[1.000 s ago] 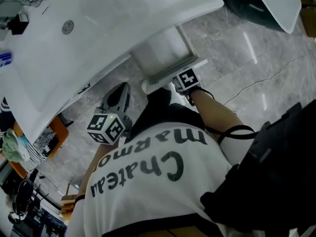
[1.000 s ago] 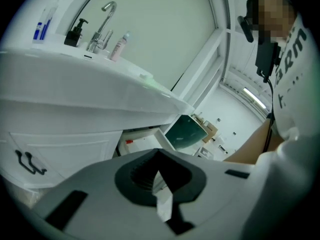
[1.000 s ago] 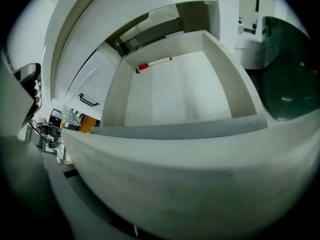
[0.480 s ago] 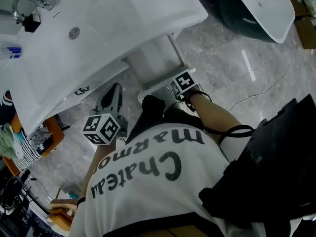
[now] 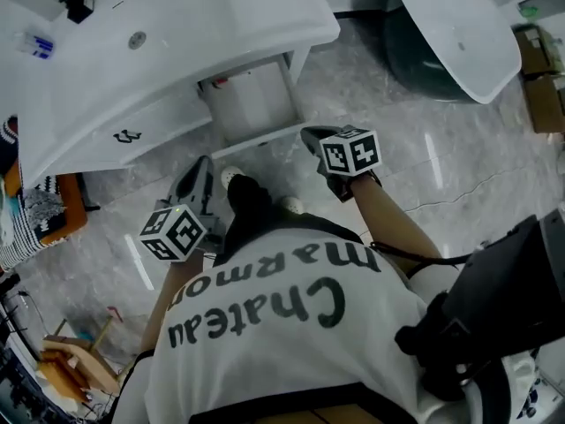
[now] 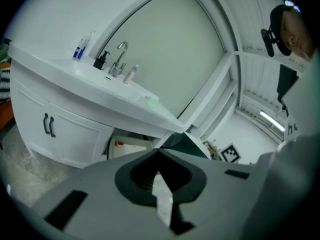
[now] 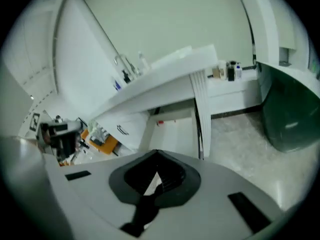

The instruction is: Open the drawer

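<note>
Right gripper (image 5: 311, 136): jaws have just been closing and are now together, with nothing between them. A second ago it was down at the front edge of the drawer (image 5: 252, 104), under the vanity top (image 5: 177, 34). Now it has come up and back toward the person and is well apart from the drawer, touching nothing.

Left gripper (image 5: 203, 164): jaws also together and empty. It has lifted a little beside the person's leg, and it points at the vanity without reaching it.

Drawer: sits in the gap under the right end of the vanity top, just right of the cabinet door (image 5: 128, 135) with the dark handle. Its white front board (image 5: 265, 140) stands out over the marble floor (image 5: 397, 104). The right gripper view looks down into the open white box, which has a small red-marked item inside.

Judgement: the drawer looks pulled out and the right gripper has let go and backed off, so the opening step appears done and this is the retreat. How far the drawer could still slide can't be told. No further grip seems needed unless it has to come out further.
</note>
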